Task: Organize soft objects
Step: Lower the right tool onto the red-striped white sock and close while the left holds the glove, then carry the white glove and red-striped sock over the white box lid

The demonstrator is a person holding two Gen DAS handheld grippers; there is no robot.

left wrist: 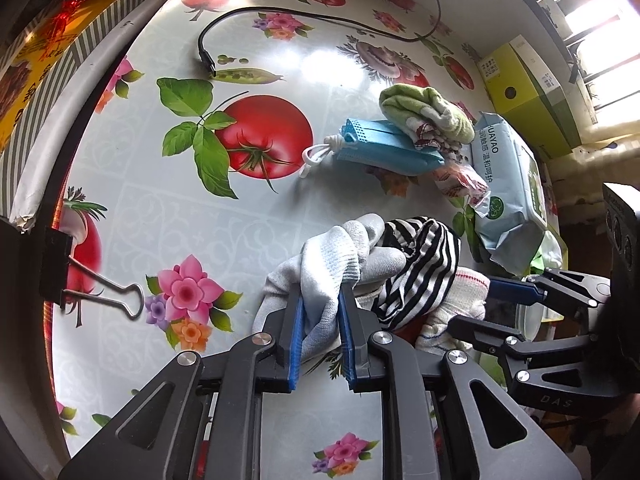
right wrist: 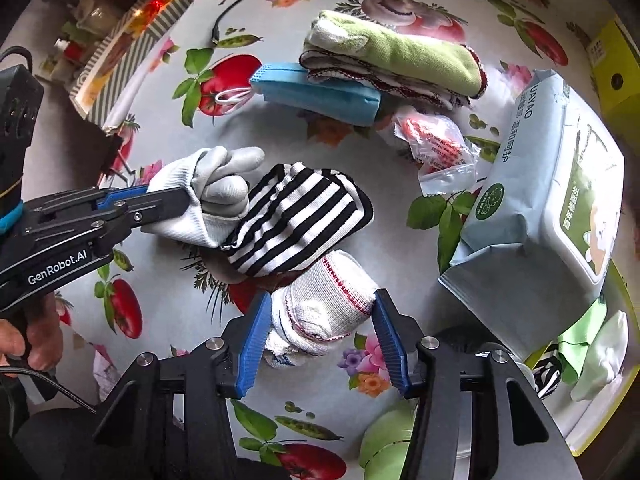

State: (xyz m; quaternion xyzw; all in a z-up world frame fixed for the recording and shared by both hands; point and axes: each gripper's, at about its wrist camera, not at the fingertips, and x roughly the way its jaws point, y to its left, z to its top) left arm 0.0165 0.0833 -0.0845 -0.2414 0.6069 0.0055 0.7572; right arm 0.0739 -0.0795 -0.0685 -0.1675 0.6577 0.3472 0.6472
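My left gripper (left wrist: 320, 312) is shut on the cuff of a grey-and-white work glove (left wrist: 340, 256); it also shows in the right wrist view (right wrist: 160, 196), with the glove (right wrist: 216, 188) at its tip. A black-and-white striped cloth (right wrist: 296, 220) lies over the glove's edge. My right gripper (right wrist: 320, 312) is open, its jaws on either side of a white knitted glove with red stitching (right wrist: 324, 304), not closed on it. A folded green towel (right wrist: 392, 56), a blue face mask (right wrist: 320, 94) and a crumpled plastic wrapper (right wrist: 436, 148) lie farther back.
A pack of wet wipes (right wrist: 552, 184) lies at the right. A black cable (left wrist: 304, 16) runs across the far tablecloth. A binder clip (left wrist: 100, 292) holds the tablecloth at the left edge. A yellow-green box (left wrist: 528, 88) stands far right.
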